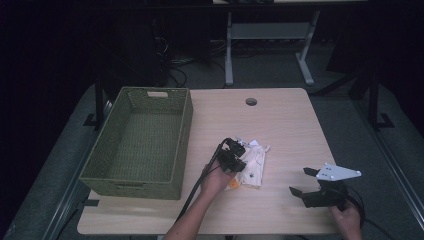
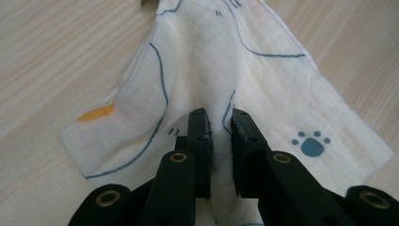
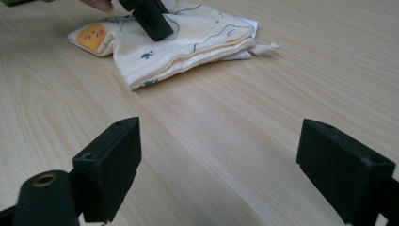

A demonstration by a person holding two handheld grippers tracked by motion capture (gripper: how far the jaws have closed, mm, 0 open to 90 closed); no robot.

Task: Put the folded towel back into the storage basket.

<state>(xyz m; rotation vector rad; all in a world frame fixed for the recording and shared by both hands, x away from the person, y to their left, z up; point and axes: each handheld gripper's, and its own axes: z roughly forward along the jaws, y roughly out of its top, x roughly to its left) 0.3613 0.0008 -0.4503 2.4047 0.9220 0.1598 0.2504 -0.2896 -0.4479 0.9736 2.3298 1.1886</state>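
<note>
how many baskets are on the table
1. The green woven basket sits on the table's left side, left of the folded cloth pinched by the left tongs.

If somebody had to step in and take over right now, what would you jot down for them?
Left gripper: shut on a raised fold of the cloth, near the table's middle.
Right gripper: open, holding nothing, low over bare table to the cloth's right.
Basket: at the table's left, nothing in it.
Done: cloth pinched.
Left, probably: lift the cloth and put it in the basket; the right gripper is free to help.
</note>
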